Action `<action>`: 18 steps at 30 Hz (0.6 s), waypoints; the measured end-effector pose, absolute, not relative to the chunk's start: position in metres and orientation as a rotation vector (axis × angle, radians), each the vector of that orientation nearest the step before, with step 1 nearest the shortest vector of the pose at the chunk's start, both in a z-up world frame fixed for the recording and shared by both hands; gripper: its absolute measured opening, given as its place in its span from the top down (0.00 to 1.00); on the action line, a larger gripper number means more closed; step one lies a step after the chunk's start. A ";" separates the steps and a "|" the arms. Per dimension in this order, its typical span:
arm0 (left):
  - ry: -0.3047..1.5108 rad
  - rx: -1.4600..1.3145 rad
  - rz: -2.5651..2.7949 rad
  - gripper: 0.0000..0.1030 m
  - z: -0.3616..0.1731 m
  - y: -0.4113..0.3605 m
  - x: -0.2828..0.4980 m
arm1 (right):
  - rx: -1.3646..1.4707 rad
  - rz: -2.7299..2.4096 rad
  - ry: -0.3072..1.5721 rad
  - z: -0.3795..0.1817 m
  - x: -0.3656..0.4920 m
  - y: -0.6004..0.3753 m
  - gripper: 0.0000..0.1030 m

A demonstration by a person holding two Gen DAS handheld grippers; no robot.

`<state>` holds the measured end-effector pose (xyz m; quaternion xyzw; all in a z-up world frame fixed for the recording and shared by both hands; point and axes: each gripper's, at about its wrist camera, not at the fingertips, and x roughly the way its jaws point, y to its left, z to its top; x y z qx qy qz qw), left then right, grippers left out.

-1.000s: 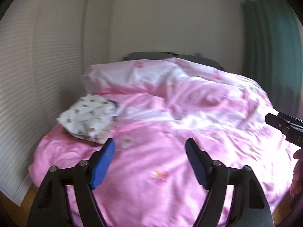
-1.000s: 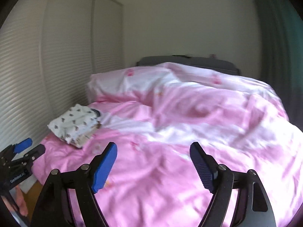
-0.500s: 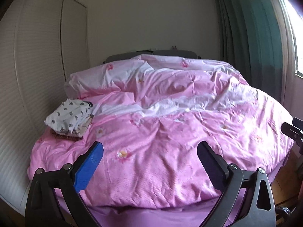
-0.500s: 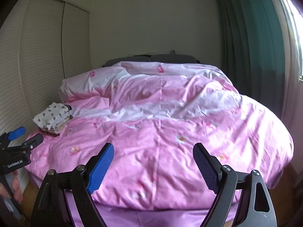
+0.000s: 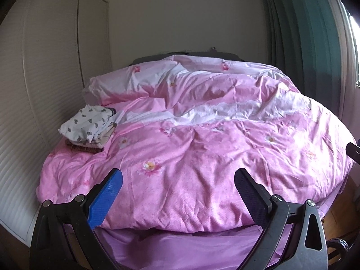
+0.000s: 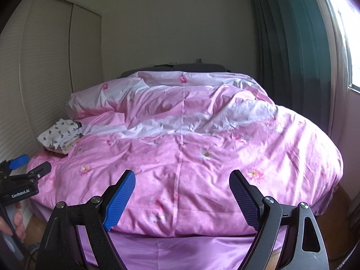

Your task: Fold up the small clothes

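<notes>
A small stack of folded clothes (image 5: 88, 130), topped by a white garment with dark prints, lies at the left edge of the pink bed; it also shows in the right wrist view (image 6: 60, 136). My left gripper (image 5: 177, 199) is open and empty, held off the foot of the bed, far from the stack. My right gripper (image 6: 181, 199) is open and empty, also off the foot of the bed. The left gripper shows at the left edge of the right wrist view (image 6: 27, 168). A tip of the right gripper (image 5: 353, 151) shows at the right edge of the left wrist view.
A pink flowered duvet (image 5: 202, 157) covers the bed, with a purple sheet (image 5: 180, 247) below its front edge. A louvred wardrobe (image 5: 33, 90) stands close on the left. Green curtains (image 5: 303, 45) and a window are on the right. Wooden floor (image 6: 337, 207) lies at the right.
Both grippers have pulled back from over the bed to beyond its foot. The whole bed and the purple sheet now show. The clothes stack looks smaller and farther away.
</notes>
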<state>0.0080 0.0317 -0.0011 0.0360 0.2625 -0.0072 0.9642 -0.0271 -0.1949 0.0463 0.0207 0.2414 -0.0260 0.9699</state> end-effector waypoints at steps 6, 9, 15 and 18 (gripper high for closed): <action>0.512 0.095 0.002 0.02 0.002 0.034 0.005 | 0.032 -0.055 0.485 0.047 -0.028 -0.192 0.16; 0.513 0.093 0.005 0.02 0.003 0.037 0.005 | 0.025 -0.056 0.483 0.048 -0.028 -0.191 0.16; 0.516 0.086 -0.004 0.01 0.003 0.037 0.004 | 0.027 -0.051 0.491 0.049 -0.027 -0.194 0.16; 0.522 0.088 -0.016 0.02 0.002 0.035 0.004 | 0.025 -0.051 0.490 0.049 -0.027 -0.195 0.16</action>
